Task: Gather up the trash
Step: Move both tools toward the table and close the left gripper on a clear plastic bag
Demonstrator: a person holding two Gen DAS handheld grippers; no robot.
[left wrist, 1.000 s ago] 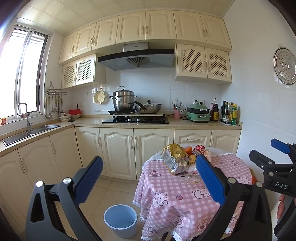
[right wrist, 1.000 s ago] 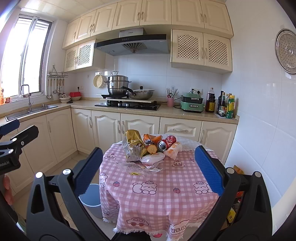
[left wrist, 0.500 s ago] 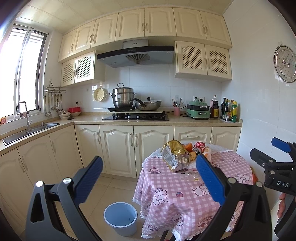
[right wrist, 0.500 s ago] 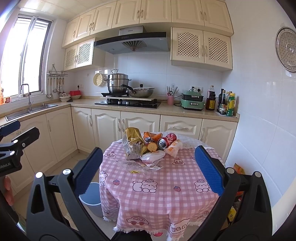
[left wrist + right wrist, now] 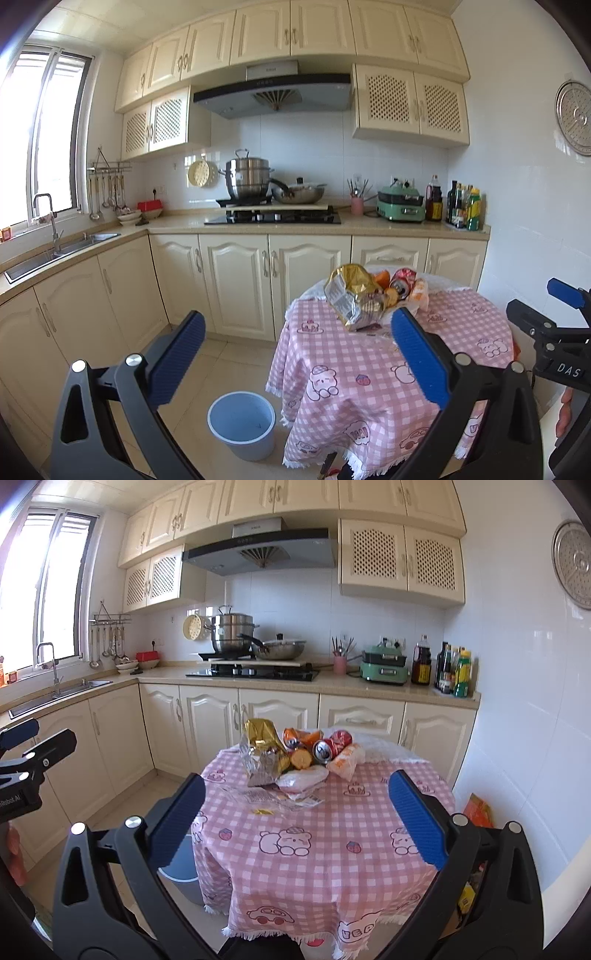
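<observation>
A pile of trash sits at the far side of a round table with a pink checked cloth (image 5: 332, 853): a crumpled gold snack bag (image 5: 263, 751), an orange can (image 5: 297, 736), a red can (image 5: 332, 746), clear wrappers (image 5: 301, 781). The pile also shows in the left wrist view (image 5: 364, 295). A light blue bin (image 5: 242, 424) stands on the floor left of the table. My left gripper (image 5: 295, 354) is open and empty, well short of the table. My right gripper (image 5: 295, 812) is open and empty, above the table's near side.
Cream kitchen cabinets and a counter (image 5: 258, 686) run behind the table, with a hob, pots, bottles and a sink (image 5: 55, 254) at the left. A white tiled wall (image 5: 535, 738) is close on the right. An orange bag (image 5: 478, 810) lies on the floor by that wall.
Both grippers have drifted slightly; the table and pile sit a little further right in the left view and lower in the right view. Both stay open.
</observation>
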